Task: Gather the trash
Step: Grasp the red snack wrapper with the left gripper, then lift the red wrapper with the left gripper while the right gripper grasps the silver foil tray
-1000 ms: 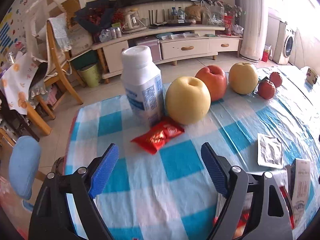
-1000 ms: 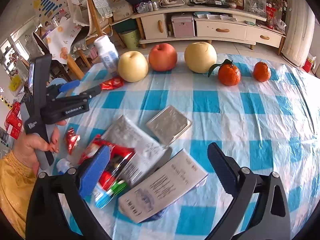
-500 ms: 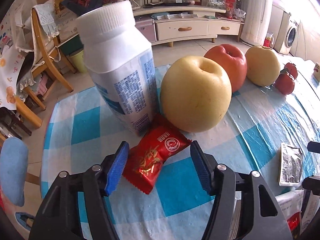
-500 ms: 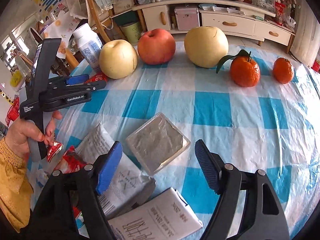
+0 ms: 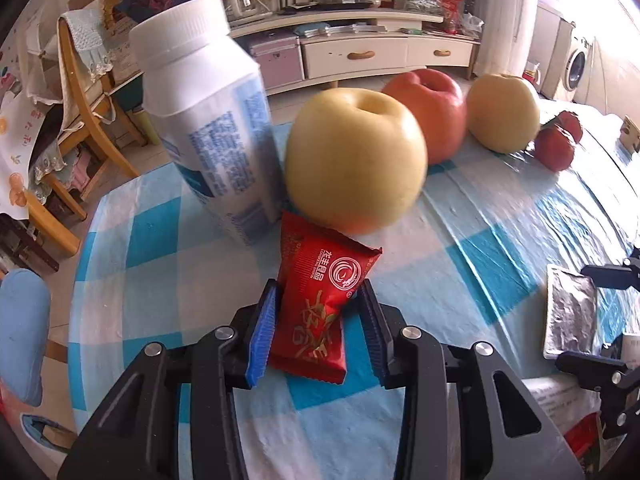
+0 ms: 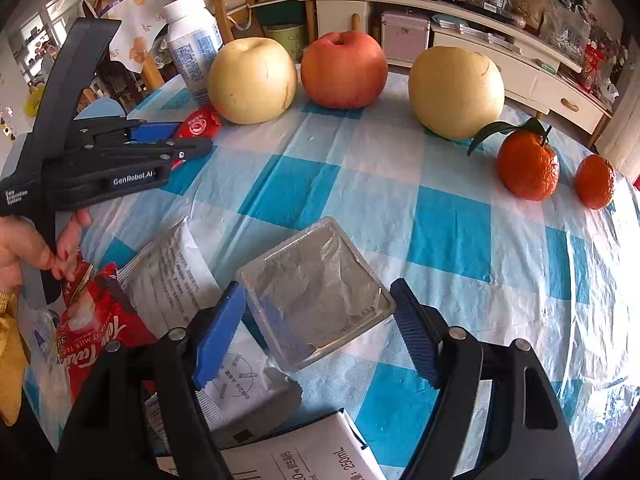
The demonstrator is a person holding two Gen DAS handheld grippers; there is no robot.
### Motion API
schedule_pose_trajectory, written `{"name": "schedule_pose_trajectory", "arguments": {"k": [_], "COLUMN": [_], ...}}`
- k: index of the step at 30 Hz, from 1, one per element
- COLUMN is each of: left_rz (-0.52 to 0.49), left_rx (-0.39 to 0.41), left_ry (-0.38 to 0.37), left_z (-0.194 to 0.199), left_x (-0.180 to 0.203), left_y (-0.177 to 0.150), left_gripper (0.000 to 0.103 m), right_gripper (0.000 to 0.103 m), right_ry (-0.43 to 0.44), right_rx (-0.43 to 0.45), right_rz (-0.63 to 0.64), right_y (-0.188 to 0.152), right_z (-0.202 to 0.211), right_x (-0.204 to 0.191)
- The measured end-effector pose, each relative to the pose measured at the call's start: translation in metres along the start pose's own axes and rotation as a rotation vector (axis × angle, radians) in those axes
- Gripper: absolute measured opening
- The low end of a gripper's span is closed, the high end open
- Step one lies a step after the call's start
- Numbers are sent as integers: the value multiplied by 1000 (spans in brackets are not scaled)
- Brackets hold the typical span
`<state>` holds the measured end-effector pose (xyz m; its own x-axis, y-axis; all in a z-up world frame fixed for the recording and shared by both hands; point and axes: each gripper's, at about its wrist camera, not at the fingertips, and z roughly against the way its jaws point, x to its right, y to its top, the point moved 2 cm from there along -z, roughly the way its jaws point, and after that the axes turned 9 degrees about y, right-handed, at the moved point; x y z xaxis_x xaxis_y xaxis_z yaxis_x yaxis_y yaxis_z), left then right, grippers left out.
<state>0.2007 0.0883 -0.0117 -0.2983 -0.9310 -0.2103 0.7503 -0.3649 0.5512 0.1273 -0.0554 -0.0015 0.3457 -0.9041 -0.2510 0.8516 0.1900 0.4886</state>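
My left gripper [image 5: 318,320] is shut on a red snack wrapper [image 5: 320,300], just in front of a yellow pear [image 5: 354,160] and a white bottle [image 5: 208,120]. In the right wrist view the left gripper [image 6: 176,144] holds the wrapper [image 6: 198,125] at the table's left. My right gripper [image 6: 316,332] is open, its blue pads on either side of a silver foil tray [image 6: 316,292] that lies on the checked tablecloth [image 6: 440,208]. The foil tray also shows in the left wrist view [image 5: 570,312].
A row of fruit stands at the back: pear [image 6: 252,80], red apple [image 6: 344,70], second pear [image 6: 456,92], two oranges [image 6: 528,170]. White sachets [image 6: 176,264], a red milk-tea packet [image 6: 96,336] and a paper carton [image 6: 304,456] lie near the front left.
My left gripper has closed on the red wrapper and turned it upright. My right gripper has moved forward and down so the foil tray now sits between its pads.
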Motion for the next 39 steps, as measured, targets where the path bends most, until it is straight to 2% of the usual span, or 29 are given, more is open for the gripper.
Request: {"name": "schedule_pose_trajectory", "arguments": {"k": [4,5,12,15,20,27,31,39], "left_rz": [-28,-28,17,57,123,146,186,314], "left_rx": [10,11,11,8,49,120,144,168], "left_ry": [-21,-24,-44,-45,-45,-21,-3,-44], "left_z": [12,15,33,38,59,100,123,162], "left_x": [16,19,26,19,5,-7,-13,-22], "left_y": [-8,-10,-25,-29,-37,-51,-69,-105], "left_gripper": [38,35,32,31,31,31,31,31], "right_gripper": [76,76,71,69,67,66,65,65], "right_ry": [15,13,1,5,8,-12,-12,13], "right_rx": [-9,-6,-16,-16,-15,-10,-1,36], "right_rz": [22,24,44,46,55,70,87,107], "right_y": [-2,-3,-5,-6,-7,-8,-7,-3], "right_z": [0,0,1,1,1,5,10,27], "right_x": [-1,-2,-5,-6,-7,-10,-15,-26]}}
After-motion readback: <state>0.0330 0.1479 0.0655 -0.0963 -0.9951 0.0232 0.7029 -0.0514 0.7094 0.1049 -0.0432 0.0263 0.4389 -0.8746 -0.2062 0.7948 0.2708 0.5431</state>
